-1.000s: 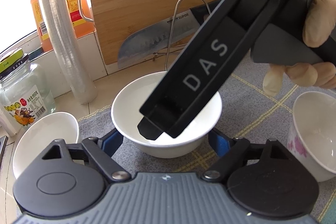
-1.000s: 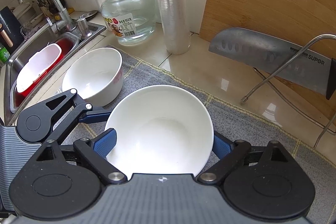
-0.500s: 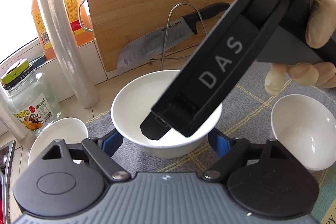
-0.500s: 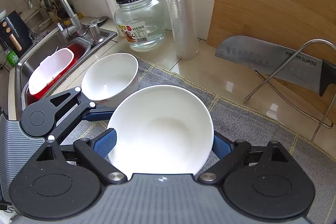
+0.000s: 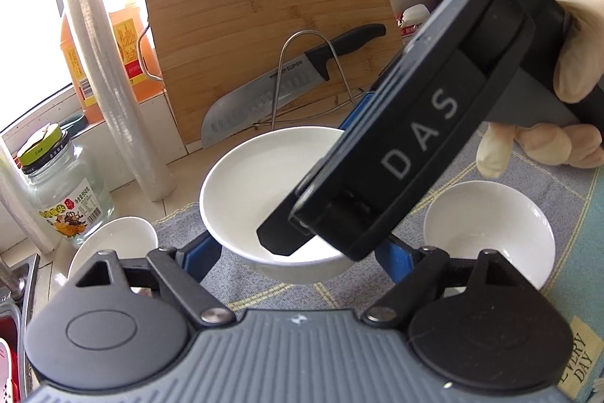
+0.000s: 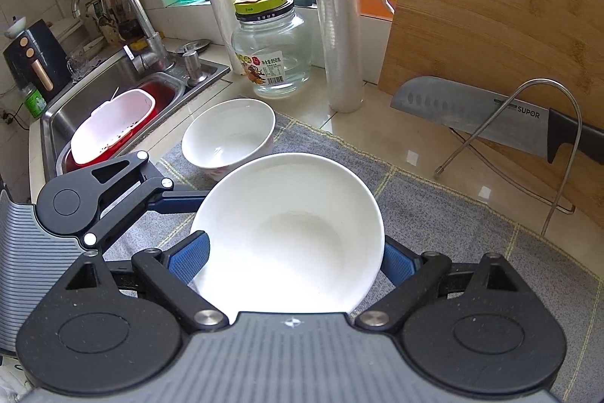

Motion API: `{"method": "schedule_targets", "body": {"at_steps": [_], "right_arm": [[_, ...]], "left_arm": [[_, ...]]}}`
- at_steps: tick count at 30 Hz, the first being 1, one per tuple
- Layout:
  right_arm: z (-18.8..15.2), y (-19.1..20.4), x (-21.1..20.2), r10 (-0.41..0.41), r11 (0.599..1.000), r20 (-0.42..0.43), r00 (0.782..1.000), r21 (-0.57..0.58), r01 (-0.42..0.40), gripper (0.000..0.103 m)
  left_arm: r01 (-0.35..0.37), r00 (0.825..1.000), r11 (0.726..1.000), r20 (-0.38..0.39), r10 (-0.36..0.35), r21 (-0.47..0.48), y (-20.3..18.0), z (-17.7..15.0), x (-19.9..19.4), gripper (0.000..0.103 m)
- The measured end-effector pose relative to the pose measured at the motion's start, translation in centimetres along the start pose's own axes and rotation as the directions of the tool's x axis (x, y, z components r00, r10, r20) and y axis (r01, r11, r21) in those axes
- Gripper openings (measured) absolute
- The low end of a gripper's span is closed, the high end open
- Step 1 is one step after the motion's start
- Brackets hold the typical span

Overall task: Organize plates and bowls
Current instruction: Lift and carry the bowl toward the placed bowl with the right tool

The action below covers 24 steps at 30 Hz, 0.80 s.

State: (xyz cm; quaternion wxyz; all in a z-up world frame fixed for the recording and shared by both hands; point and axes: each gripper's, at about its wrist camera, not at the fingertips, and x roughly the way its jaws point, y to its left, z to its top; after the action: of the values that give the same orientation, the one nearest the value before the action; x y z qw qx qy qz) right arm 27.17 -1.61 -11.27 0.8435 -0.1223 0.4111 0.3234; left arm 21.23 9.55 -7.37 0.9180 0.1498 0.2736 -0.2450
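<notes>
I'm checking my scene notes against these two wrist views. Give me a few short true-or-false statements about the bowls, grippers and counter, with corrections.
1. Both grippers, left and right, clamp the same white bowl. True.
2. The held bowl contains soup. False: it looks empty.
3. A knife leans against the wooden cutting board. True.
4. The glass jar has no lid. False: a yellow-green lid is on it.
5. A second bowl sits inside the sink. False: it sits on the grey mat beside it.

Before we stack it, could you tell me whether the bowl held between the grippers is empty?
Empty: the held bowl shows only its bare white inside, with nothing in it.
</notes>
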Motion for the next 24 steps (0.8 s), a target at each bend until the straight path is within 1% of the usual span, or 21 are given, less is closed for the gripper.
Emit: {"method": "schedule_targets", "body": {"at_steps": [11, 17, 24], "right_arm": [[-2.8, 1.3, -3.5, -0.023, 1.000, 0.023, 0.999, -0.015, 0.023, 0.097], [-4.7, 1.2, -5.6, -0.037, 0.999, 0.034, 0.999, -0.004, 0.037, 0.097], [-6.8, 0.3, -7.8, -0.069, 0.997, 0.040, 0.997, 0.020, 0.069, 0.097]], "left_arm": [[0.016, 1.000, 1.000, 0.015, -0.016, 0.004, -2.9, 0.2, -2.5, 0.088], [0.039, 0.999, 0.999, 0.024, -0.039, 0.017, -5.2, 0.4, -3.4, 0.088], [0.069, 0.997, 0.996, 0.034, -0.071, 0.048, -7.6, 0.9, -3.6, 0.088]]}}
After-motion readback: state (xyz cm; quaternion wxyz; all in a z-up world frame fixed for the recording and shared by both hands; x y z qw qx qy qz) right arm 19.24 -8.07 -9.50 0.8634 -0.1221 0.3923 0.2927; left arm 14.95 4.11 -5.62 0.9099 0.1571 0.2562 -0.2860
